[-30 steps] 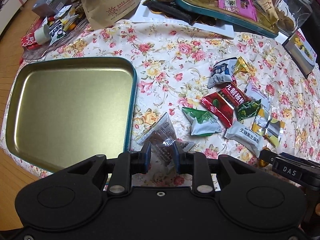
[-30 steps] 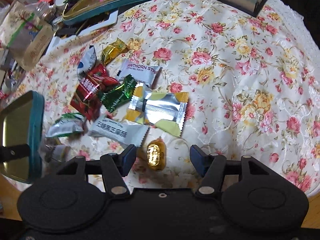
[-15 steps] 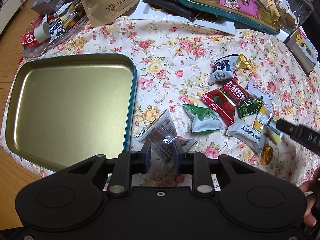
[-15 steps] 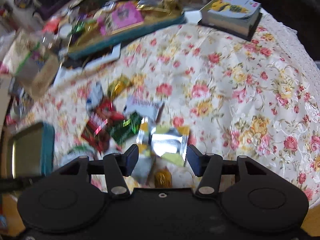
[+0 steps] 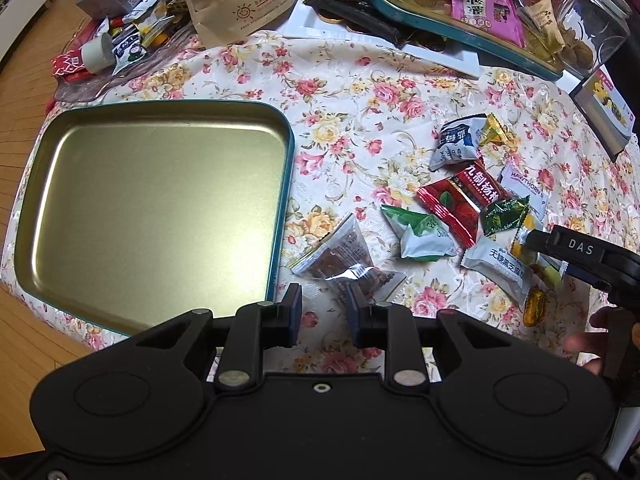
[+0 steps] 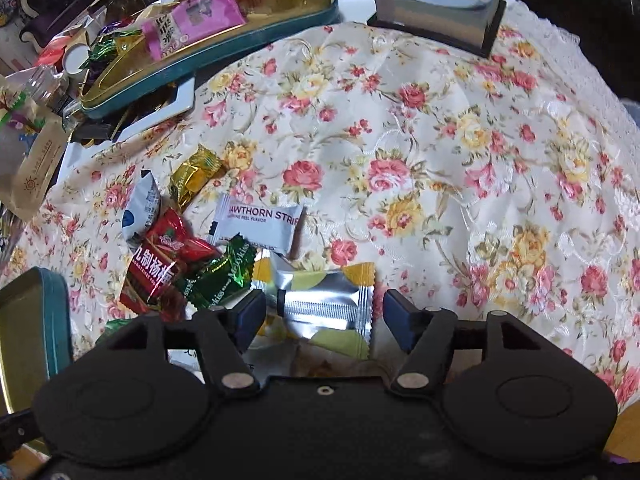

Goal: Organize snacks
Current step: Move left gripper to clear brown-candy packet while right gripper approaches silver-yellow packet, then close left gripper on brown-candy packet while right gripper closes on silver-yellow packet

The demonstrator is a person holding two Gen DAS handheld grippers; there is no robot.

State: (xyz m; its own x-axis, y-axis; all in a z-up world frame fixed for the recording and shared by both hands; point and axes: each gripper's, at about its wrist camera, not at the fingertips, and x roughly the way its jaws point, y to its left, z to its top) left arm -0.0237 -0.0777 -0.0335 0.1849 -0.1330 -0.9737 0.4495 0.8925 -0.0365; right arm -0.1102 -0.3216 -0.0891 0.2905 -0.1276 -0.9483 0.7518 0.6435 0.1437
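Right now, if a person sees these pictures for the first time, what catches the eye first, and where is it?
First comes the large gold tray with its teal rim, lying bare on the floral tablecloth to the left. To its right lies a bright heap of wrapped snacks, led by the red packet. The right gripper is opening over the silver and yellow packet, its pads not touching it.

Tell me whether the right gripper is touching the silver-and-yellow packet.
Apart. The right wrist view shows the right gripper, jaws opening, with the silver-and-yellow packet between them and tablecloth visible either side.
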